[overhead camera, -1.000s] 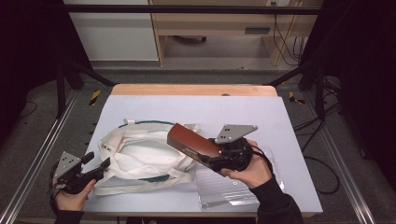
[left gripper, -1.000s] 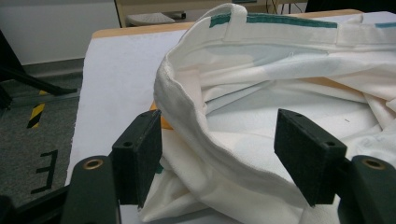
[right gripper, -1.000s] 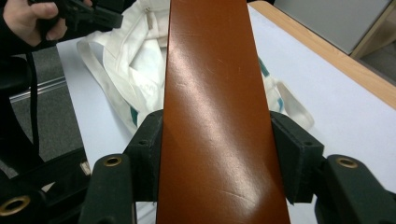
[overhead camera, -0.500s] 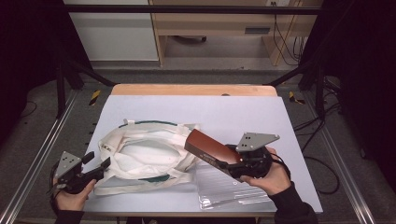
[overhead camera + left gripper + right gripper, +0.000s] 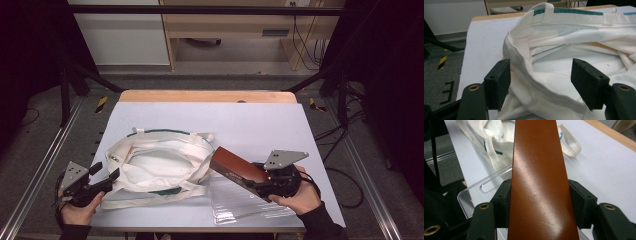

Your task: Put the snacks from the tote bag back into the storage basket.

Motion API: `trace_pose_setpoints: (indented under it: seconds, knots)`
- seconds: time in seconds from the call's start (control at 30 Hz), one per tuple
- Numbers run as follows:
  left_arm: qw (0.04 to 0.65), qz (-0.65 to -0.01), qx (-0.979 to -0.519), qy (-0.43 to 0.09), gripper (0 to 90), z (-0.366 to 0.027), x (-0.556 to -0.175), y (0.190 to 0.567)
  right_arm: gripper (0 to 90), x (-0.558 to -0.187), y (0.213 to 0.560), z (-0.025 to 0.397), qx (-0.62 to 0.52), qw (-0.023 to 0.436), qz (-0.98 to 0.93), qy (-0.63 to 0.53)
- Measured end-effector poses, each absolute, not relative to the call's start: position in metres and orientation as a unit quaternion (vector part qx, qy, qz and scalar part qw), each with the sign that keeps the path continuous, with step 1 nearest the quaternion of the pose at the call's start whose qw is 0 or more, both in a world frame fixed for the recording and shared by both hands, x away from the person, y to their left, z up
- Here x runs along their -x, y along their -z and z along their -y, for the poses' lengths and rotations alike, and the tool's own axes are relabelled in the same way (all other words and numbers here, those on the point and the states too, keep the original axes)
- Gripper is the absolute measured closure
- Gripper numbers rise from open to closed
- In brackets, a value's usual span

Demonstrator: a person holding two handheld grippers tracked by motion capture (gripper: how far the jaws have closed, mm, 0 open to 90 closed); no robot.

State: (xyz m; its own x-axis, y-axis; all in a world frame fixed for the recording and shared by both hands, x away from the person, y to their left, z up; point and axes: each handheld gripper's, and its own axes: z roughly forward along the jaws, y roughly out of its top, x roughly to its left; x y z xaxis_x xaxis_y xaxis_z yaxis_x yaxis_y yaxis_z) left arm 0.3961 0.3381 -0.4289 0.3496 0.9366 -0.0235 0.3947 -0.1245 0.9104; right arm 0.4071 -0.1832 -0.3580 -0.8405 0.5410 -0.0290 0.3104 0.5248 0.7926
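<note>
Brown box pinched in my right jaws, white bag's rim between my spread left jaws.

The brown box (image 5: 239, 169) sits clamped between my right gripper (image 5: 539, 202) pads, its glossy top running straight out along the jaws toward the white cloth bag (image 5: 157, 167); a line of pale print runs along its side in the high view, too small for me to read. Under the box lies a clear plastic tray (image 5: 250, 202), touching the bag's near strap. My left gripper (image 5: 541, 87) stands open, jaws wide, with the bag's rolled rim passing between them, near the left pad; the bag's green trim shows at its far edge. All of it rests on the pale table (image 5: 260, 122); on the floor left of it, one black mark reads like "E".
</note>
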Motion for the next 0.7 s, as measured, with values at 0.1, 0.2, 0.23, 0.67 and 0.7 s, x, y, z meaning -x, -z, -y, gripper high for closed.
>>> trace_pose_setpoints:
  seconds: [0.1, 0.2, 0.23, 0.67, 0.7]
  knots:
    - [0.453, -0.485, -0.685, -0.302, 32.5, -0.339, -0.396, 0.428, 43.5, -0.405, 0.361, 0.185, -0.242, 0.136, -0.865, -0.417]
    - [0.453, -0.486, -0.684, -0.301, 32.5, -0.339, -0.396, 0.429, 43.5, -0.404, 0.364, 0.188, -0.244, 0.136, -0.865, -0.416]
    - [0.452, -0.486, -0.685, -0.301, 32.5, -0.339, -0.396, 0.429, 43.4, -0.404, 0.365, 0.189, -0.243, 0.136, -0.866, -0.416]
    - [0.452, -0.483, -0.686, -0.302, 32.5, -0.339, -0.395, 0.429, 43.5, -0.408, 0.385, 0.186, -0.233, 0.126, -0.88, -0.393]
    - [0.453, -0.483, -0.686, -0.302, 32.5, -0.339, -0.395, 0.429, 43.5, -0.408, 0.386, 0.186, -0.234, 0.124, -0.879, -0.398]
